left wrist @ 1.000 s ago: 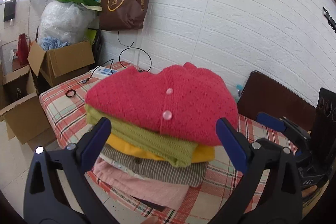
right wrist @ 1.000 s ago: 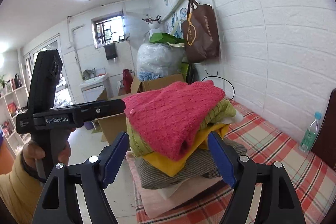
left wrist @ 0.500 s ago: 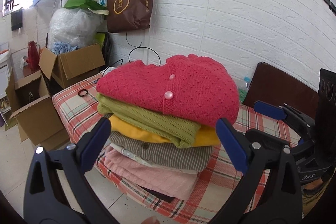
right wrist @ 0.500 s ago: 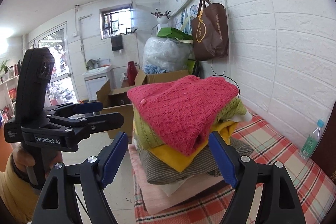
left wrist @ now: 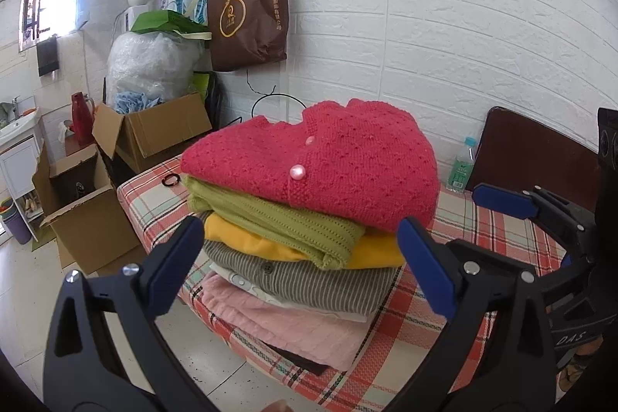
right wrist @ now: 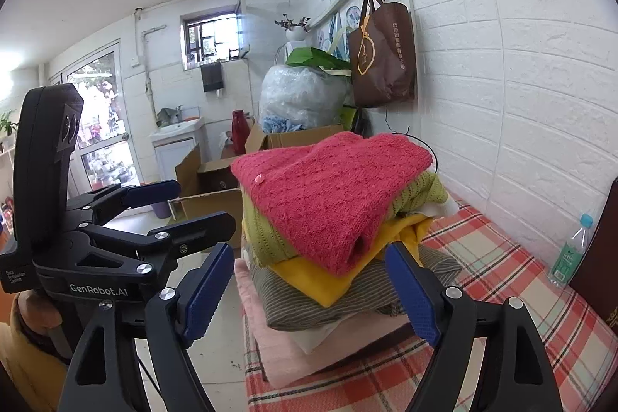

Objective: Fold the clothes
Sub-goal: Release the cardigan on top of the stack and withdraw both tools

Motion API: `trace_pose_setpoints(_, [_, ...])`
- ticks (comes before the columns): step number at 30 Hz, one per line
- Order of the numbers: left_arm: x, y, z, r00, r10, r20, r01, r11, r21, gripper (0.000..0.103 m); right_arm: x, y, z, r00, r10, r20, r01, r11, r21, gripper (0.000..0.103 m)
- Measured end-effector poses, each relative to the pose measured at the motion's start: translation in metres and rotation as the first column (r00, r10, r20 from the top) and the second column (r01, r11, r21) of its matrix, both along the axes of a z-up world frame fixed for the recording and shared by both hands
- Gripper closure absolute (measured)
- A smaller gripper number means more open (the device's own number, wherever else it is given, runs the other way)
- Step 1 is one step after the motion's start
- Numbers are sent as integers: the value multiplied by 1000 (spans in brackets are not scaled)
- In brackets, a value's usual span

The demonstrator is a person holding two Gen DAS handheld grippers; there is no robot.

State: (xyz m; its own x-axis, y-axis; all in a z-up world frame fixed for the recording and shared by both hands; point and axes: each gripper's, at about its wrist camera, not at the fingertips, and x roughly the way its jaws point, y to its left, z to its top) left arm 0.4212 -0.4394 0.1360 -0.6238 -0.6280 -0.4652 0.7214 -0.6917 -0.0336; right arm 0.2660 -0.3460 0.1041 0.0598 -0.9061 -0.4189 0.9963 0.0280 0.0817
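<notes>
A pile of folded clothes stands on the plaid-covered table (left wrist: 483,230). A red knit cardigan (left wrist: 328,161) with pink buttons lies on top. Under it come a green knit (left wrist: 278,219), a yellow piece (left wrist: 239,238), a grey striped piece (left wrist: 309,280) and a pink one (left wrist: 293,327). My left gripper (left wrist: 301,269) stands open in front of the pile, apart from it. My right gripper (right wrist: 309,292) is open too, short of the pile's other side (right wrist: 332,195), nothing between its fingers. The left gripper (right wrist: 193,205) shows at the left, held by a hand.
Open cardboard boxes (left wrist: 154,130) and a big plastic sack (left wrist: 154,68) stand on the floor left of the table. A brown bag (left wrist: 247,18) hangs on the brick wall. A water bottle (right wrist: 571,250) and a dark chair back (left wrist: 529,157) are at the right.
The left gripper has drawn back from the pile and turned, so more of the stack's lower layers show. In the right view it now points toward the pile. Both stay open.
</notes>
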Motion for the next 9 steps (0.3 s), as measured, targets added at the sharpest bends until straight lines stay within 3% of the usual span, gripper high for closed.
trace_pose_setpoints(6, [4,6,3,1000,23,-6,-23,999,-50,3,0,0,0,1000,-4,0,4,1000,1,20])
trace_pose_setpoints(9, [6,5,0,999,49,8,-49,998,-29,3,-1,1,1,1000,-9,4,9,1000,-5,20])
